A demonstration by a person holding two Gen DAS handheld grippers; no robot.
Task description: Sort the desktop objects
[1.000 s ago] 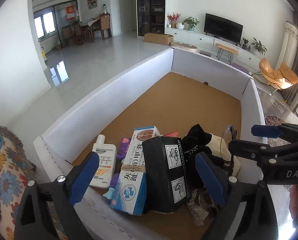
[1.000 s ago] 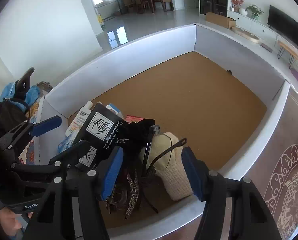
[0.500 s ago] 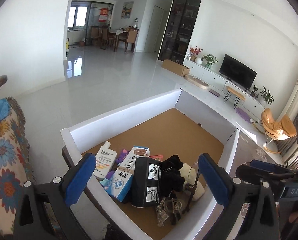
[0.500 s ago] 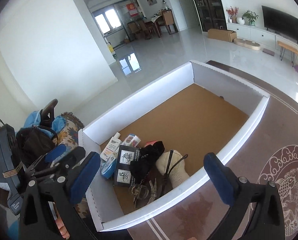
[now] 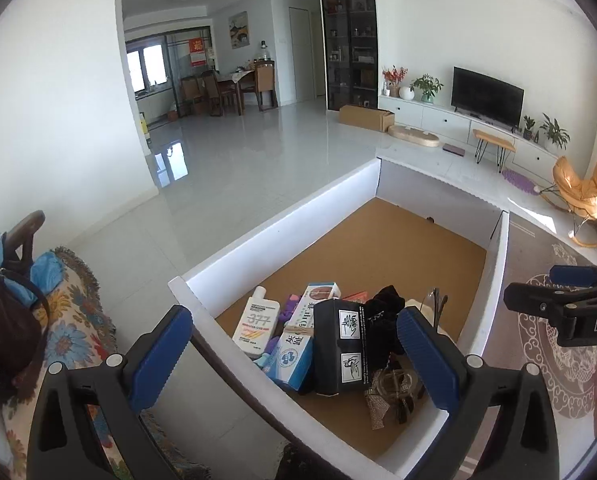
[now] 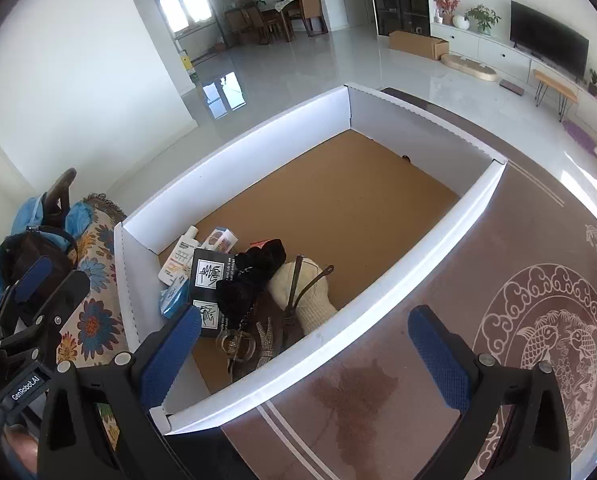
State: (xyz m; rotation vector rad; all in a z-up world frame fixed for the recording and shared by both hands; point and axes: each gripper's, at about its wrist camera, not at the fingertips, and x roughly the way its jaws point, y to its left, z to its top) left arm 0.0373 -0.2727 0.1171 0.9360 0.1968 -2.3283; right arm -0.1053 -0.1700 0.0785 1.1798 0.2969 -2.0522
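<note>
A white-walled box [image 6: 438,264] with a brown floor holds a pile in its near-left corner: a black box with white labels [image 5: 340,346] [image 6: 208,280], a white tube marked 377 [image 5: 256,324], a blue-and-white medicine carton [image 5: 294,350], a black fabric item [image 6: 258,268], a cream knitted item [image 6: 314,296] with glasses on it, and a rhinestone clip [image 5: 390,392]. My left gripper [image 5: 294,356] is open and empty, held above the pile. My right gripper [image 6: 306,354] is open and empty above the box's near wall.
The box [image 5: 274,236] stands on a brown patterned mat [image 6: 538,340]. A floral-covered chair [image 5: 74,320] with a dark bag [image 6: 30,252] stands to the left. Most of the box floor [image 6: 338,196] is bare. A living room lies beyond.
Both grippers have pulled up and back from the pile, which now looks smaller and farther. Both stayed open and empty. The objects have not moved.
</note>
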